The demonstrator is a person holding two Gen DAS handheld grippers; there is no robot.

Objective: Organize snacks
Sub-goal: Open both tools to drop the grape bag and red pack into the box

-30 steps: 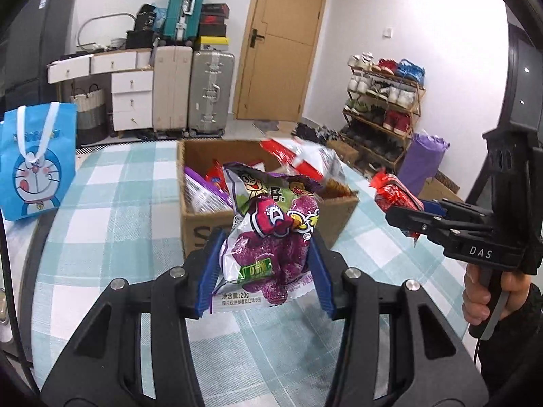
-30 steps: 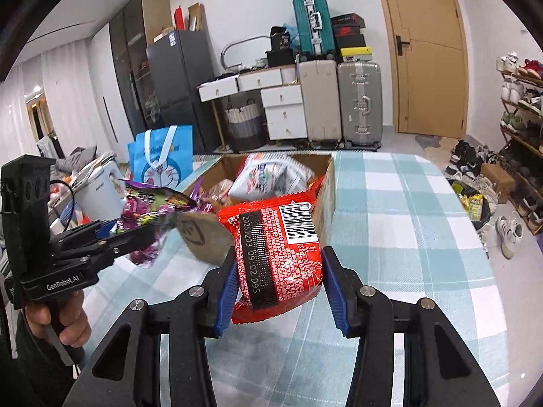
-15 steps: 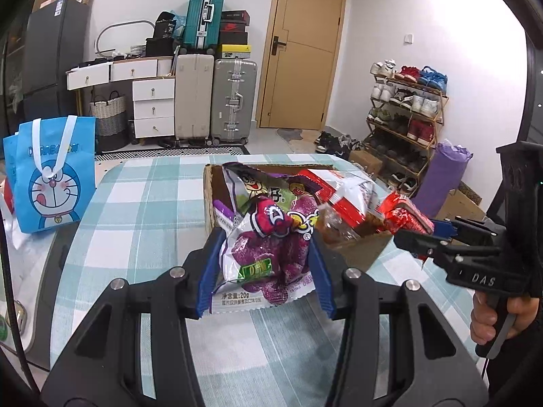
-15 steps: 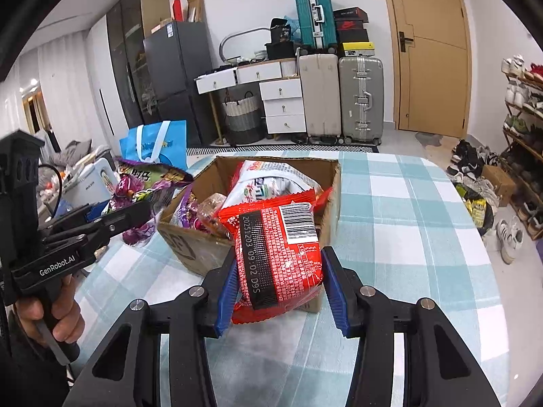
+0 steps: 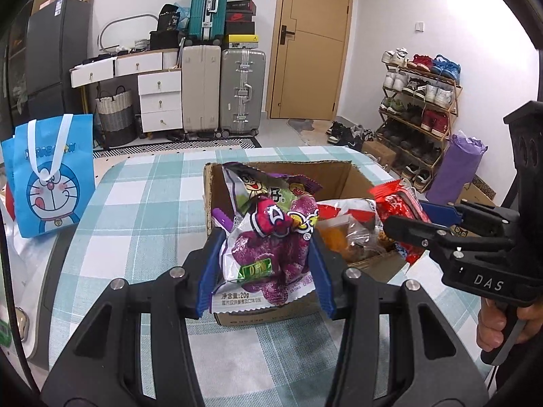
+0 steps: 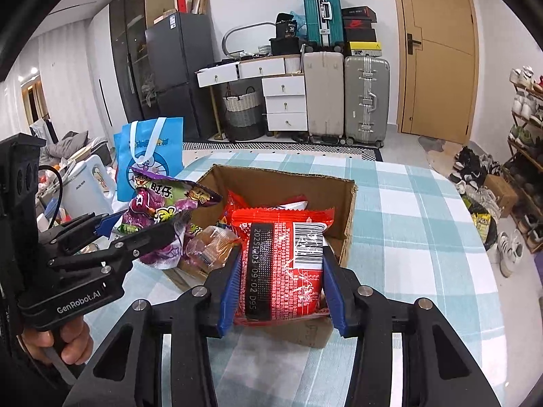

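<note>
Two grippers, two held packets, one cardboard box on checked table. Several more snack bags lay in box; exact count hard to make out, bags overlapping. Box front wall hidden behind grippers in both views. Left gripper clamped purple snack packet between blue pads, jaws partly closed, packet raised at box's near-left edge. Right gripper pinched red snack packet, raised over box's near edge. One blue cartoon bag stood left of box.
</note>
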